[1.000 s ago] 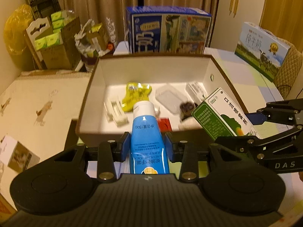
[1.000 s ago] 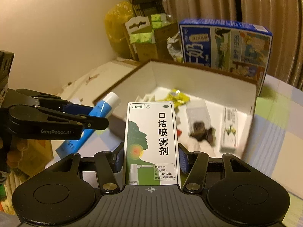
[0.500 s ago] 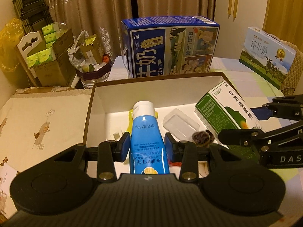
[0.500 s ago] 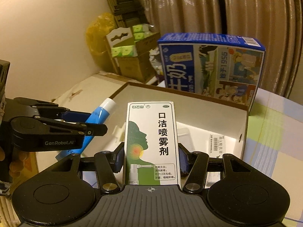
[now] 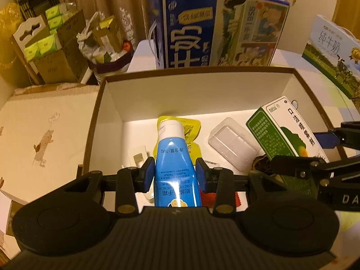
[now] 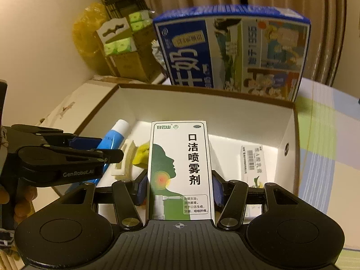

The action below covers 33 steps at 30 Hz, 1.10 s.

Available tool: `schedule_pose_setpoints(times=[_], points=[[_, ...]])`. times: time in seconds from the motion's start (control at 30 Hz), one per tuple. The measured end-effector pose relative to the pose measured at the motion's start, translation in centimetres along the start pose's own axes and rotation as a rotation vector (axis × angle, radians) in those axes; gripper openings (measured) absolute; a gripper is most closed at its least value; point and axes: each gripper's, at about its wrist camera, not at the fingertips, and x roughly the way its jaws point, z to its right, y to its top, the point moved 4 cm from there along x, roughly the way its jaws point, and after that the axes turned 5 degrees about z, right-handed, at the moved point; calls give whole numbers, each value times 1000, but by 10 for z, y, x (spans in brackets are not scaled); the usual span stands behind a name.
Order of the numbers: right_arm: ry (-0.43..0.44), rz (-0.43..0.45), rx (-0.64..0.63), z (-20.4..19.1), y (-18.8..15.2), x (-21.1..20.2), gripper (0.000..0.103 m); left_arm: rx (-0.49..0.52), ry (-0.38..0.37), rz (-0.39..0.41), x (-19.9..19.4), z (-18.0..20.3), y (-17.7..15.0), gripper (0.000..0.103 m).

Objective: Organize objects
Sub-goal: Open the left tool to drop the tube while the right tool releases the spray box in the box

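Note:
My left gripper point(image 5: 175, 173) is shut on a blue tube with a white cap point(image 5: 174, 157), held above the near part of an open brown box with a white inside point(image 5: 198, 90). The right gripper point(image 6: 180, 185) is shut on a white-and-green spray carton point(image 6: 180, 168), also over the box; that carton point(image 5: 283, 130) shows at the right of the left wrist view. Inside the box lie a yellow sachet point(image 5: 191, 127), a clear plastic blister point(image 5: 229, 144), a white clip point(image 6: 126, 157) and a small white medicine box point(image 6: 253, 164).
A big blue milk carton point(image 5: 216, 29) stands right behind the box. Another milk case point(image 5: 333, 54) sits at the far right on the checked tablecloth point(image 6: 326, 135). Cardboard boxes of green packs point(image 5: 49, 51) and a full bin point(image 5: 105, 47) stand beyond the table's left.
Both grippers have come lower and closer over the box, keeping hold of the tube and the carton. More of the box floor shows than half a second ago.

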Motion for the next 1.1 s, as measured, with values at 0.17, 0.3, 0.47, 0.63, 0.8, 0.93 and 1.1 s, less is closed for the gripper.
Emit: schedule_pose_setpoints(times=[0.17, 0.3, 0.47, 0.63, 0.8, 0.93, 1.1], points=[[-8, -33, 16, -2, -3, 12, 52, -5, -16, -38, 14, -1, -4, 34], [-9, -52, 26, -5, -5, 20, 52, -12, -28, -64, 20, -3, -10, 34], [-13, -61, 35, -9, -7, 24, 52, -14, -52, -82, 22, -4, -13, 34], [-22, -65, 42, -11, -8, 25, 52, -9, -61, -61, 17, -5, -10, 36], [-24, -65, 50, -12, -7, 25, 53, 1, -61, -48, 9, -9, -9, 52], [-23, -49, 70, -15, -6, 25, 53, -16, -64, -51, 4, -17, -11, 67], [-14, -25, 87, -22, -3, 24, 53, -6, -67, -38, -6, -22, -13, 76]])
